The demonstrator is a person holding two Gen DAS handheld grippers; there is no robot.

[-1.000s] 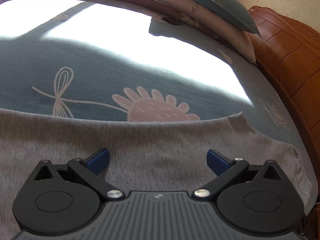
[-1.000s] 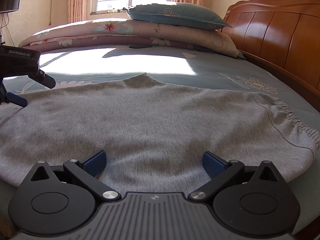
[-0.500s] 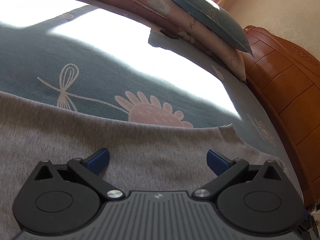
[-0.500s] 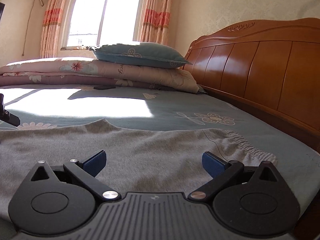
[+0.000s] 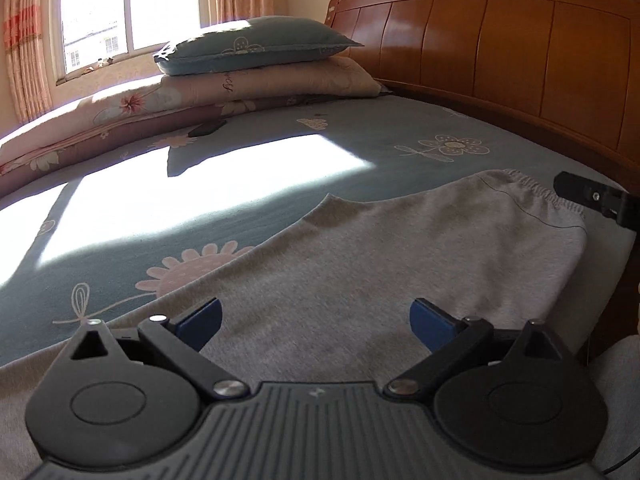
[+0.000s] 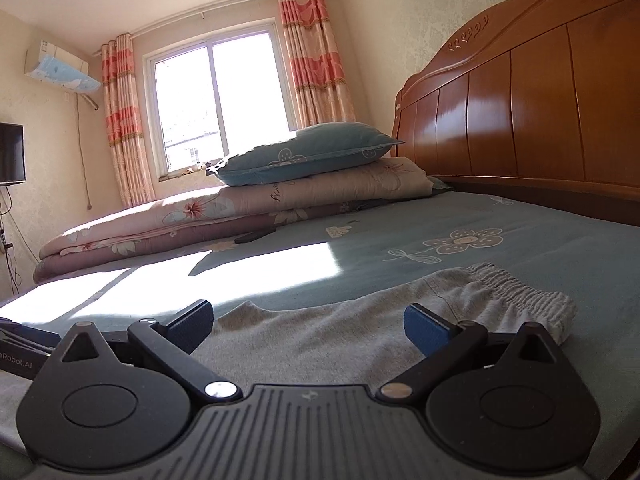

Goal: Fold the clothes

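Left wrist view looks low across a bed covered by a teal sheet (image 5: 256,216) printed with pale flowers. Grey sweatpants (image 5: 380,264) lie flat on it, filling the frame from 6 o'clock out to 2 o'clock, where the gathered elastic waistband (image 5: 540,192) ends near the sheet's edge. The left gripper (image 5: 316,320) sits at 6 o'clock above the grey cloth, its blue-padded fingers (image 5: 200,318) spread wide apart with nothing between them. At 3 o'clock a black piece of the other tool pokes in beside the waistband. A bright patch of sunlight crosses the sheet at 9 o'clock. Folded floral quilts (image 5: 120,124) and a teal pillow (image 5: 252,46) are stacked at 11 o'clock, below a window (image 5: 128,4), and a wooden headboard (image 5: 500,52) runs along 1 to 2 o'clock. From the right wrist view, the right gripper (image 6: 308,326) is likewise wide apart and empty, hovering low at the near edge of the sweatpants (image 6: 320,340), with the waistband (image 6: 516,292) at 3 o'clock just past its right finger. Striped pink curtains (image 6: 316,52) frame the window at 12 o'clock, and an air conditioner (image 6: 60,68) hangs at 10 o'clock.
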